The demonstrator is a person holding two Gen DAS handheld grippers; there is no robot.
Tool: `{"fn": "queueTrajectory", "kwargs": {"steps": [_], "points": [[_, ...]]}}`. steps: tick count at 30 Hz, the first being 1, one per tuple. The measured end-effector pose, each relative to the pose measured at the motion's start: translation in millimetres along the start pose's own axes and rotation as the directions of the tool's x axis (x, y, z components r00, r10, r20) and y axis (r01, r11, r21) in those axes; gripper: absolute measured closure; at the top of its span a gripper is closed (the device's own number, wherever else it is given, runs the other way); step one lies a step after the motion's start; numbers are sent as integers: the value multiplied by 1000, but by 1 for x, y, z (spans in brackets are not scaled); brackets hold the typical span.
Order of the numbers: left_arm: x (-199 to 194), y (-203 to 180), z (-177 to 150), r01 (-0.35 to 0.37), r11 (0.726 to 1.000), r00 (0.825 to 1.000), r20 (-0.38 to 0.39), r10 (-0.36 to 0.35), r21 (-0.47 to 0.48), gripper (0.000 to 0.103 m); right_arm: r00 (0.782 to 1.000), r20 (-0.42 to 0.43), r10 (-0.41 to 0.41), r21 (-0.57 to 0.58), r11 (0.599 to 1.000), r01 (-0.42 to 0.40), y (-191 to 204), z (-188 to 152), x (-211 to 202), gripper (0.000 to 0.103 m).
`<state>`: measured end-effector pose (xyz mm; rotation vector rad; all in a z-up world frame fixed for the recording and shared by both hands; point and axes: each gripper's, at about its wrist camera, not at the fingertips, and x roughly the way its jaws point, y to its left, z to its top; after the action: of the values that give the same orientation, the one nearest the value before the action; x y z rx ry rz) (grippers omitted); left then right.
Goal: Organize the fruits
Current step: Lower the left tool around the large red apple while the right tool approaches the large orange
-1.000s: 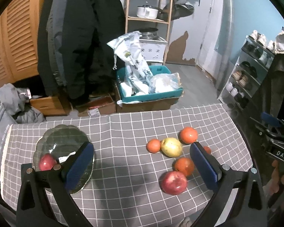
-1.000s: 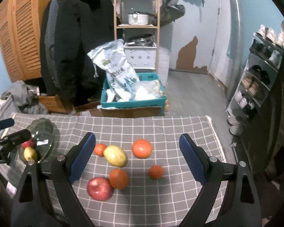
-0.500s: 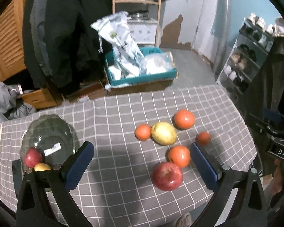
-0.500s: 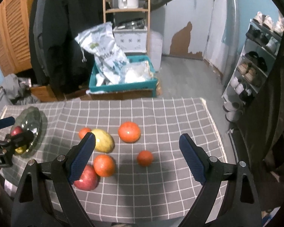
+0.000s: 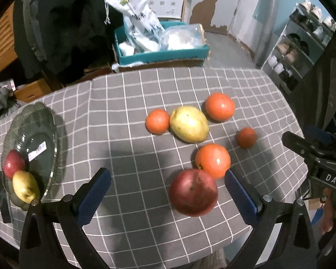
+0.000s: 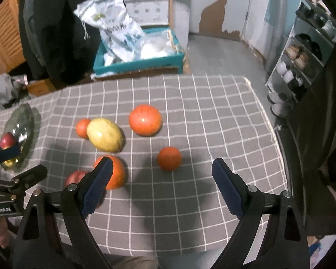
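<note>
A glass plate point(image 5: 42, 121) at the table's left holds a red apple point(image 5: 13, 163) and a yellow fruit point(image 5: 25, 187). Loose on the grey checked cloth lie a big red apple point(image 5: 193, 192), a yellow mango point(image 5: 189, 124), three oranges point(image 5: 212, 160) point(image 5: 219, 106) point(image 5: 157, 121) and a small dark orange point(image 5: 246, 137). My left gripper point(image 5: 168, 192) is open and empty, with the big red apple between its jaws. My right gripper point(image 6: 162, 186) is open and empty, just in front of the small dark orange point(image 6: 169, 158).
A teal crate point(image 5: 163, 53) with white bags stands on the floor behind the table. Dark coats point(image 5: 62, 22) hang at the back left. A shoe rack point(image 5: 302, 44) stands at the right. The table's front edge is close below both grippers.
Both grippers have moved forward and down toward the loose fruit, which looks larger now. The left gripper has swung right, away from the plate.
</note>
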<state>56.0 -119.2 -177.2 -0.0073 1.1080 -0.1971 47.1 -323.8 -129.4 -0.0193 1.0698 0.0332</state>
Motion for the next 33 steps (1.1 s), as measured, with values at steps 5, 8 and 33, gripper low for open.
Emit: {"fn": "queueTrajectory", "kwargs": {"steps": [5,8,33], "points": [[22,-6,-10,8,1000,998,-62,-8,-3,1,998,-56,-14,-17,1000,13,4,-9,20,13],[29,-10,-16,12,1000,996,-85,-12,1,1,996,-89,-20,-12,1000,19,2,-13,28,13],[81,-29,-33,99,995,974,-206,-90,33,27,989,-150,-11,26,1000,15,-3,-16,46,13]]}}
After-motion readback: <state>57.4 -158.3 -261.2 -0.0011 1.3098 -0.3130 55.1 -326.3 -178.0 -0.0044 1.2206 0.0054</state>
